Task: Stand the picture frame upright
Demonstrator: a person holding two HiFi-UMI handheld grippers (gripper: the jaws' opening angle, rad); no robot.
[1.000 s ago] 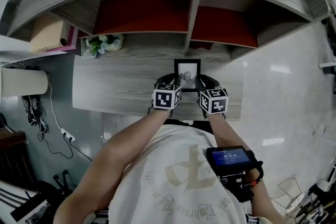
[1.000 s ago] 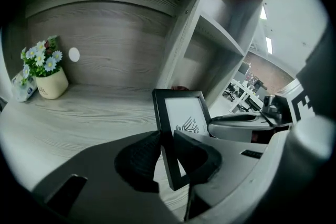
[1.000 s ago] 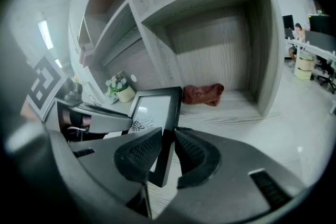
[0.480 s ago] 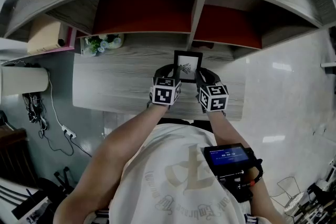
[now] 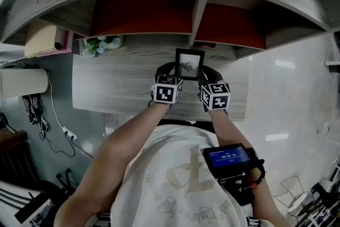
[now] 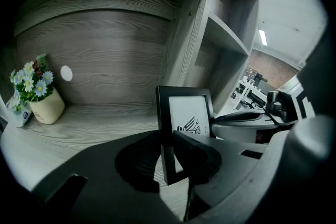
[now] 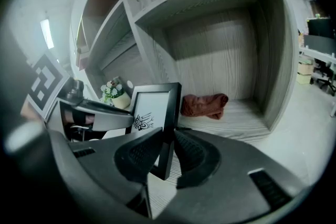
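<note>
A small black picture frame [image 5: 189,63] with a white print stands upright on the grey wooden desk [image 5: 117,85], held between both grippers. My left gripper [image 5: 178,75] is shut on the frame's left edge; in the left gripper view the jaws [image 6: 169,157] pinch that edge of the frame [image 6: 188,115] low down. My right gripper [image 5: 201,76] is shut on the right edge; in the right gripper view its jaws [image 7: 167,157] clamp the frame [image 7: 153,110] near the lower corner. The frame's foot is hidden by the jaws.
A pot of flowers [image 5: 101,44] [image 6: 38,93] stands at the desk's back left. A reddish-brown cloth [image 7: 205,105] lies in the right cubby behind the frame. A vertical divider [image 5: 199,13] splits the shelves above. A box [image 5: 42,37] sits far left.
Both grippers and the frame have moved a little farther back over the desk, toward the shelf wall. The grips on the two edges look unchanged.
</note>
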